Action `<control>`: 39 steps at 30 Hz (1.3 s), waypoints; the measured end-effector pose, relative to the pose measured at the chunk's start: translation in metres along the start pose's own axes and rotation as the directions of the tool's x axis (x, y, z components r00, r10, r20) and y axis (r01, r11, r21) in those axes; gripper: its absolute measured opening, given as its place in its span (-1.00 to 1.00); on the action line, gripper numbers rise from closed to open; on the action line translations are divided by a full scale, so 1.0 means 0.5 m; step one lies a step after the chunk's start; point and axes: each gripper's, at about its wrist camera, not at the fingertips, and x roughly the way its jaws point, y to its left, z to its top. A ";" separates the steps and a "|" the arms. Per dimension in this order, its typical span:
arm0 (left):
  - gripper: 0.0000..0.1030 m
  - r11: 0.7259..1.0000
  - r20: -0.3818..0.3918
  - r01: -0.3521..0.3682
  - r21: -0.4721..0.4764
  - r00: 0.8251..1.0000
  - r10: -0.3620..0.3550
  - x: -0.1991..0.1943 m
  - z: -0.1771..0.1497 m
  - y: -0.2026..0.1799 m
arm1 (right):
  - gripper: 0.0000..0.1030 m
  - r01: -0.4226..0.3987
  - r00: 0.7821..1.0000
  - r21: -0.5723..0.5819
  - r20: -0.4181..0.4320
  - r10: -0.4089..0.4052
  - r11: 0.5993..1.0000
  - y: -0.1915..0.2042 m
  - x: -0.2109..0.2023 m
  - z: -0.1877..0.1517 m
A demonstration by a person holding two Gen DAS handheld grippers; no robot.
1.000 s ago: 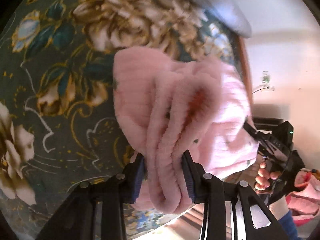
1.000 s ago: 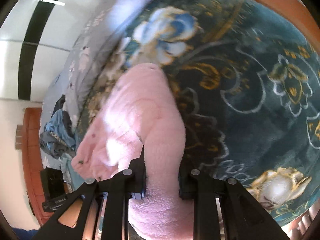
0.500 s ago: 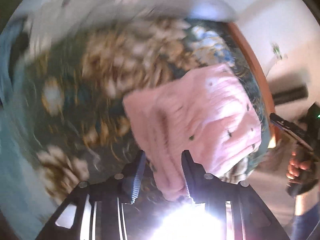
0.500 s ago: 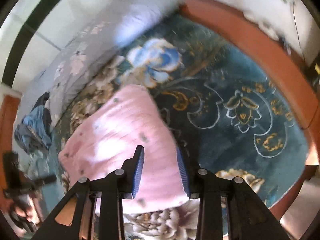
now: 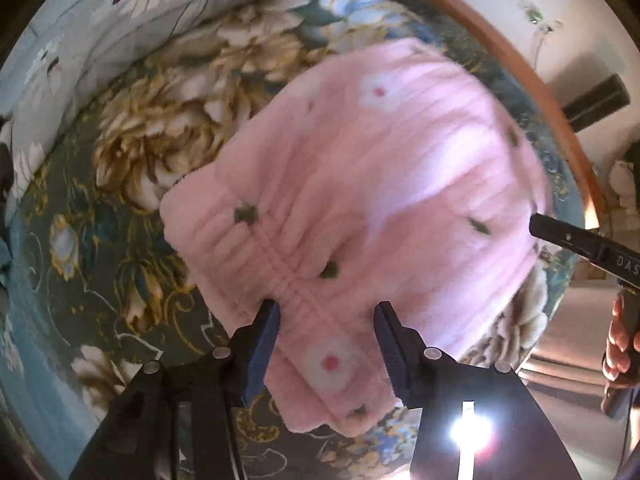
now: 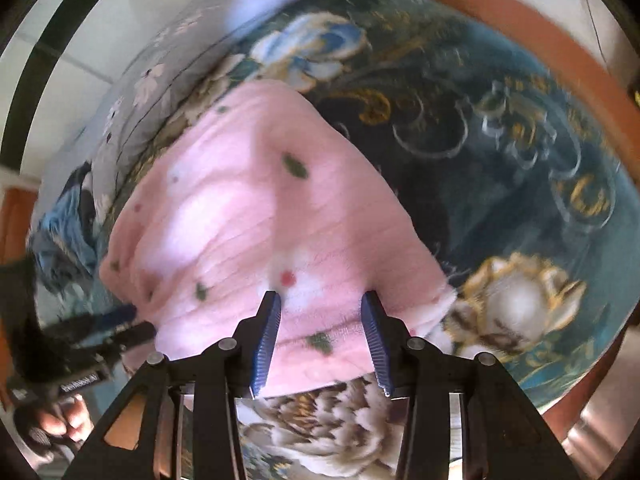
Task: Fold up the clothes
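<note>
A folded pink fleece garment (image 5: 372,184) with small green marks and white flowers lies flat on the floral bedspread (image 5: 132,264). My left gripper (image 5: 327,312) is open, jaws spread just above the garment's near edge by its gathered waistband. The garment also shows in the right wrist view (image 6: 256,216). My right gripper (image 6: 320,300) is open over its near edge, holding nothing. The other gripper shows at the edge of each view, on the right of the left wrist view (image 5: 592,248) and on the left of the right wrist view (image 6: 96,336).
The dark teal bedspread with gold and white flowers (image 6: 500,152) covers the bed. An orange wooden bed frame (image 6: 520,28) rims it. A grey floral quilt (image 5: 100,20) lies at the far side. Blue clothing (image 6: 64,232) is heaped at the left.
Both grippers held the pink garment lifted and bunched a second ago. They have set it down flat on the bedspread, opened and drawn back slightly.
</note>
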 end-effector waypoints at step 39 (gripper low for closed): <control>1.00 0.996 0.328 0.047 0.078 0.942 -0.070 -0.303 -0.410 0.129 | 0.62 0.099 0.928 0.132 0.346 -0.140 0.986 0.331 -0.133 -0.472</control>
